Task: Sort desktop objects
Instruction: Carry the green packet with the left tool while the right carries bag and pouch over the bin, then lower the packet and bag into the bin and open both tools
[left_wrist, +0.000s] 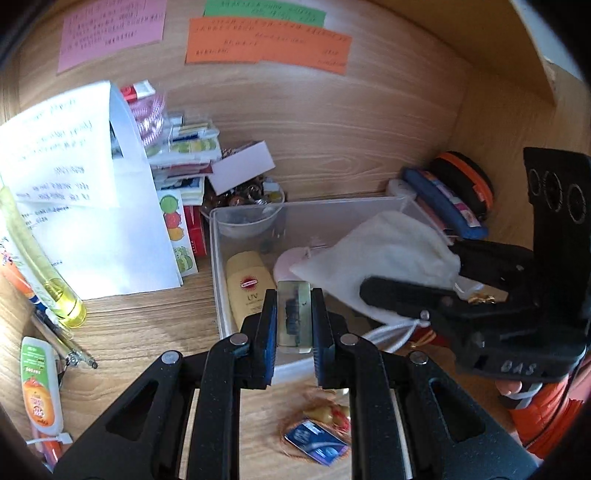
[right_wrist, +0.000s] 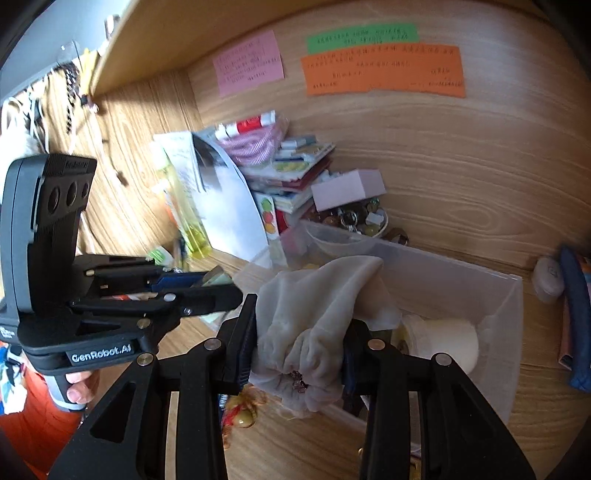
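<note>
My left gripper is shut on a small clear block with a dark inclusion, held over the near edge of a clear plastic bin. My right gripper is shut on the gathered neck of a white drawstring pouch, which hangs over the same bin. In the left wrist view the right gripper comes in from the right with the pouch. In the right wrist view the left gripper shows at the left with the block. A yellow sunscreen bottle lies inside the bin.
A stack of papers, sticker sheets and booklets crowds the back left, with a bowl of trinkets behind the bin. A yellow tube, pens and an orange-label tube lie left. A blue card on a tassel charm lies near. Pouches sit back right.
</note>
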